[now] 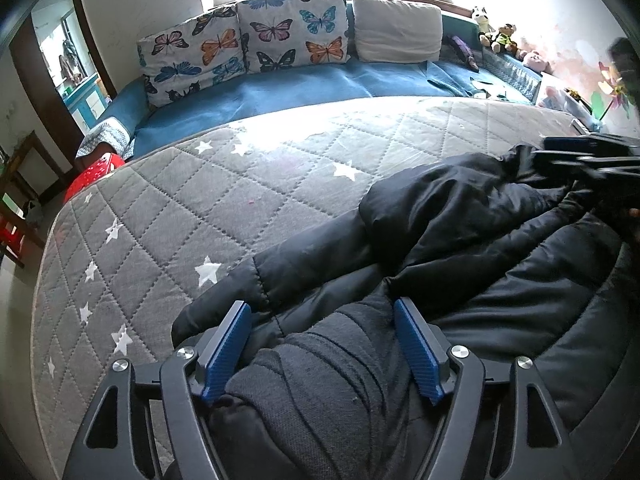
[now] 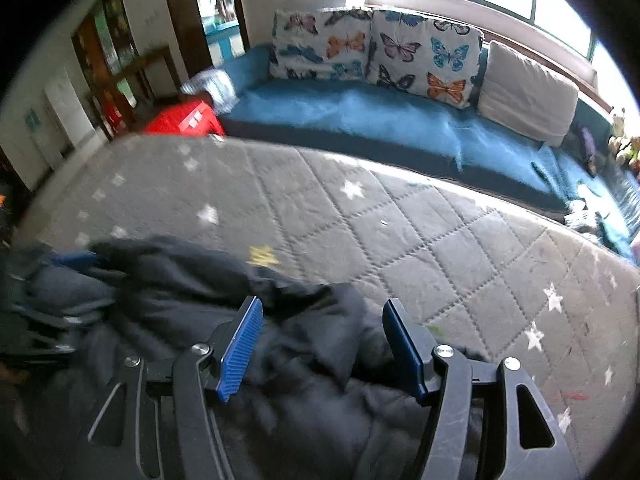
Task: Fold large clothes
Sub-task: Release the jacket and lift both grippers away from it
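A black padded jacket (image 1: 460,240) lies bunched on the grey star-quilted bed (image 1: 192,200), under the left gripper (image 1: 322,346) and right gripper (image 2: 320,346), both with fingers spread, pinching nothing.

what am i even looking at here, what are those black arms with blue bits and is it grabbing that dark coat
Those are two hand-held grippers, no robot; each carries a camera looking out along its own fingers, so you get one picture per hand. The left gripper and the right gripper have blue pads. Both stand open over a black padded jacket with a grey knit lining, crumpled on a grey star-quilted mattress. Fabric lies between the pads, but neither seems to pinch it. Behind are a blue daybed and butterfly cushions.
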{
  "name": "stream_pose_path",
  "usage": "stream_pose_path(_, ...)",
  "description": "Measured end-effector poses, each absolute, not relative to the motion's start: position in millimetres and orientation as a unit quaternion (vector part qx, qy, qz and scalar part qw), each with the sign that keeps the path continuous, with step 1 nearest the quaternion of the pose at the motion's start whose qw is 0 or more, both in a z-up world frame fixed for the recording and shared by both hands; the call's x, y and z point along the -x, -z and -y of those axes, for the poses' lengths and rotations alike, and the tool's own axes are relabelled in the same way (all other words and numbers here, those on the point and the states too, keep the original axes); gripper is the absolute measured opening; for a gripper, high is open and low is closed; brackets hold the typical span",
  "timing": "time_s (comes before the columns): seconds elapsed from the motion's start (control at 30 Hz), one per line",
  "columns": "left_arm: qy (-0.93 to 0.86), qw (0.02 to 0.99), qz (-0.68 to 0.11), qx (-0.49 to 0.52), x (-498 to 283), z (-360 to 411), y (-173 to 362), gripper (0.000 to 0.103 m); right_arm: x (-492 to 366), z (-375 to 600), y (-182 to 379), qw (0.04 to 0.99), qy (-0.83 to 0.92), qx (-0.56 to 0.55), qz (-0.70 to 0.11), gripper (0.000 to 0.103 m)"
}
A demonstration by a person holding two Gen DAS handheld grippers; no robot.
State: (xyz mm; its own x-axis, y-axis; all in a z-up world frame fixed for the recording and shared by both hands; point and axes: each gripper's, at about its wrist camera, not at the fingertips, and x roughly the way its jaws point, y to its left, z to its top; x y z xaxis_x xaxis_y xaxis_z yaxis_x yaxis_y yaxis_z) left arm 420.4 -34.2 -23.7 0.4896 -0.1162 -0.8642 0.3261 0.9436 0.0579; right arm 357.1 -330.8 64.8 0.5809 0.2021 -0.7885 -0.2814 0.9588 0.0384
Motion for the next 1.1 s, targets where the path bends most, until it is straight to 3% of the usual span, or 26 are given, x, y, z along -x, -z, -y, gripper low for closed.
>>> stream_pose_path(0.27,0.126,0.856,-0.49,-0.107,-420.6,34.8,22.4,0.081,-317.9,367.3,-69.8,0.895,-0.109,0.038,-0.431,0.068)
stream_pose_path(0.4,0.121,0.856,-0.49,-0.111,-420.8,36.8,21.4,0.082,-326.3,390.2,-57.9,0.892,-0.116,-0.027,-0.436,0.068)
stream_pose_path(0.7,0.109,0.851,-0.504,-0.102,-425.1,34.0,19.8,0.091,-348.9,386.7,-33.6,0.874,-0.114,-0.039,-0.47,0.071)
stream_pose_path(0.83,0.115,0.856,-0.494,-0.101,-408.7,24.5,-9.6,0.09,-321.8,383.5,-64.7,0.893,-0.104,0.0,-0.438,0.071)
stream_pose_path(0.97,0.117,0.89,-0.432,-0.087,-362.5,-6.2,-58.5,0.09,-291.7,387.5,-88.7,0.9,-0.106,0.019,-0.422,0.073)
stream_pose_path(1.1,0.077,0.898,-0.43,-0.05,-328.6,-53.8,-65.8,0.095,-264.1,405.0,-95.1,0.903,-0.093,0.001,-0.419,0.073)
